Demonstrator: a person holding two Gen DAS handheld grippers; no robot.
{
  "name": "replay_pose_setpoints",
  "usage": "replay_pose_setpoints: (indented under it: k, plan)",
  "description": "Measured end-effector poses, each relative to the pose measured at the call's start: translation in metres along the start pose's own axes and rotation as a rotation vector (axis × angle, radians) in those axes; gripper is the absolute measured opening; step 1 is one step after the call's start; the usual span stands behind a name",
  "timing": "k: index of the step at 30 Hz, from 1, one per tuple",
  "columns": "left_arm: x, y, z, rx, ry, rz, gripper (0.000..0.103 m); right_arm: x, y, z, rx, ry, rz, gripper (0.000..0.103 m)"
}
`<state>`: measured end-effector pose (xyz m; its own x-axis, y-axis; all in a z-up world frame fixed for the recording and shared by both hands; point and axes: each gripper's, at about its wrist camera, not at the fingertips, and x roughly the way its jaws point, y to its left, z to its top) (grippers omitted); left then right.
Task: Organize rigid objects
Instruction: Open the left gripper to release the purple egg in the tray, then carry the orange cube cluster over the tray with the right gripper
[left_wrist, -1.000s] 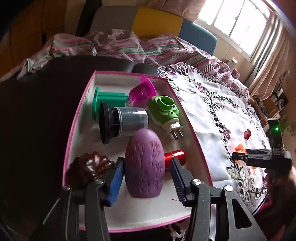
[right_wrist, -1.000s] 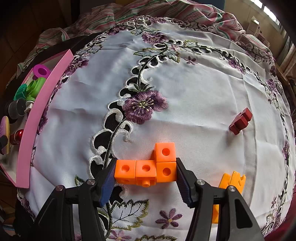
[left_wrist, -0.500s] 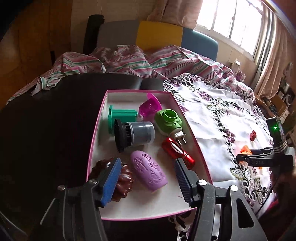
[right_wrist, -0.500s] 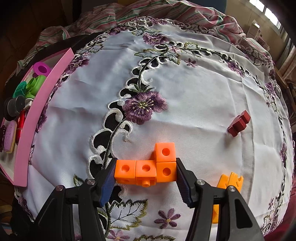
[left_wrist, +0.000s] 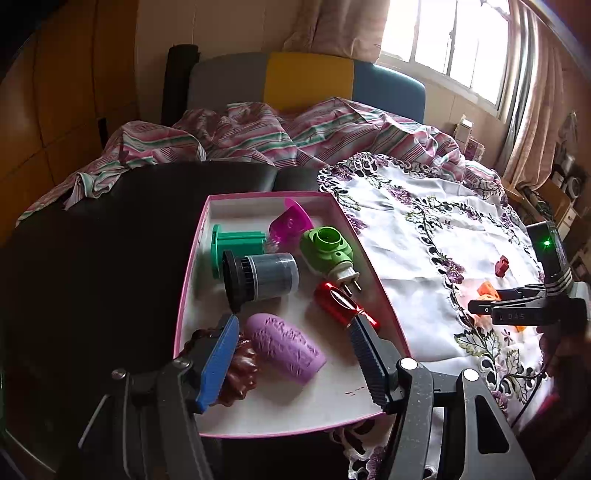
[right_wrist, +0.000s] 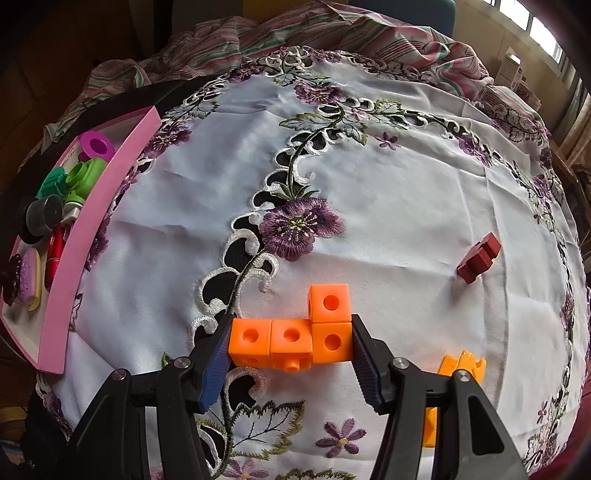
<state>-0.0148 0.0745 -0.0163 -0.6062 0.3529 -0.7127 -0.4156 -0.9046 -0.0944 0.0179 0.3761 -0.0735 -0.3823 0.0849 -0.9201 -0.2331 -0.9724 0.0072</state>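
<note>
Two claws: one per hand, both over the cloth-covered counter (right_wrist: 406, 192).
Left claw (left_wrist: 291, 354): its jaws have just been opening and now stand apart above the pink tray (left_wrist: 192, 258); the purple embossed piece (left_wrist: 284, 347) lies between them in the picture, loose on the tray floor, touched by neither pad.
Right claw (right_wrist: 290, 350): clamped on the orange block piece (right_wrist: 295, 339), one pad on each end of its row of three cubes, a fourth cube stacked on the right end.
Tray contents: brown ridged shape (left_wrist: 240, 369) beside the purple piece, red cylinder (left_wrist: 340, 302), grey cup with black base (left_wrist: 258, 277) on its side, green plug-in device (left_wrist: 328, 251), teal part (left_wrist: 236, 243), magenta funnel (left_wrist: 291, 221).
Tray position: at the cloth's left edge.
Loose on cloth: dark red block (right_wrist: 478, 258) well right of the orange piece; yellow-orange block (right_wrist: 458, 369) partly hidden behind the right claw's arm.
</note>
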Motion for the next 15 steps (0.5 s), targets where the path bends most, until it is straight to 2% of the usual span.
replay_pose_setpoints:
  k: [9,15]
  plan:
    - [-0.007,0.003,0.0,-0.012,-0.015,0.002,0.065,-0.019,0.008,0.003,-0.006,-0.073,0.066,0.06]
    - [-0.011,0.008,0.001,-0.023,-0.026,0.007,0.066,-0.042,0.043,0.004,-0.073,-0.132,0.143,0.06]
